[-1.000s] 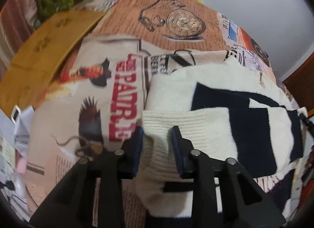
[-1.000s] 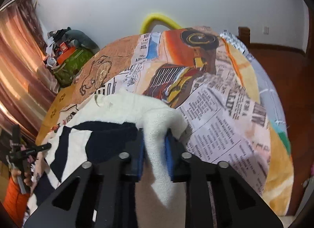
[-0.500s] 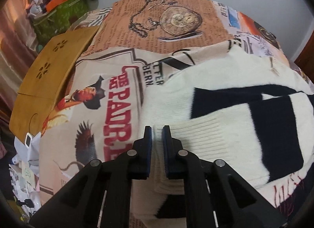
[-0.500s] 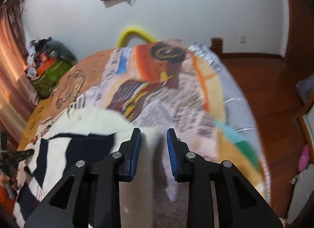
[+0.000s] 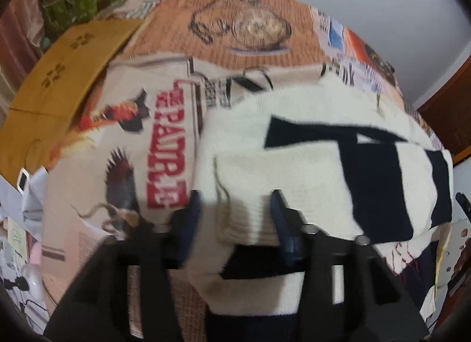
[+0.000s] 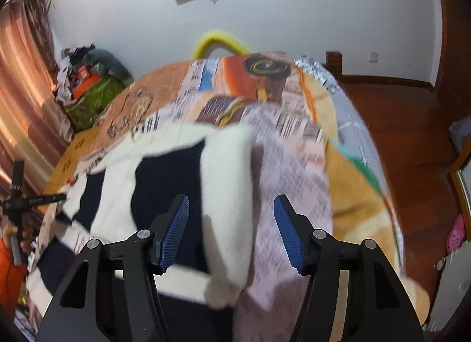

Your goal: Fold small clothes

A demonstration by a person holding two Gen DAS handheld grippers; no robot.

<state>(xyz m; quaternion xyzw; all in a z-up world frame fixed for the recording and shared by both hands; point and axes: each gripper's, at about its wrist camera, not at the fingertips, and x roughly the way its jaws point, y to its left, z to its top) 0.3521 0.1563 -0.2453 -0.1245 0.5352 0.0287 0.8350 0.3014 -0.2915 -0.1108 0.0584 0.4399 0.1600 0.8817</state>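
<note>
A cream and navy knit sweater point(image 5: 309, 148) lies on the bed, its sleeves folded in over the body. My left gripper point(image 5: 235, 212) hangs over the ribbed cuff point(image 5: 250, 218). Its jaws are opening; the cuff lies loose between them, clear of the left pad. In the right wrist view the sweater point(image 6: 164, 183) fills the lower left. My right gripper point(image 6: 231, 221) is opening too, its blue pads point(image 6: 176, 224) wide apart. The folded cream sleeve point(image 6: 226, 177) lies between them, and neither pad presses on it.
A newspaper-print blanket point(image 5: 164, 142) covers the bed point(image 6: 294, 165). A tan board point(image 5: 67, 68) and a green bag point(image 6: 94, 101) of clutter sit at the left. Wooden floor point(image 6: 412, 142) drops off to the right. The left gripper point(image 6: 20, 200) shows at the left edge.
Both grippers were shut on sweater cloth and have let go; their jaws now stand apart. The right gripper has shifted sideways, and the sleeve has dropped onto the sweater.
</note>
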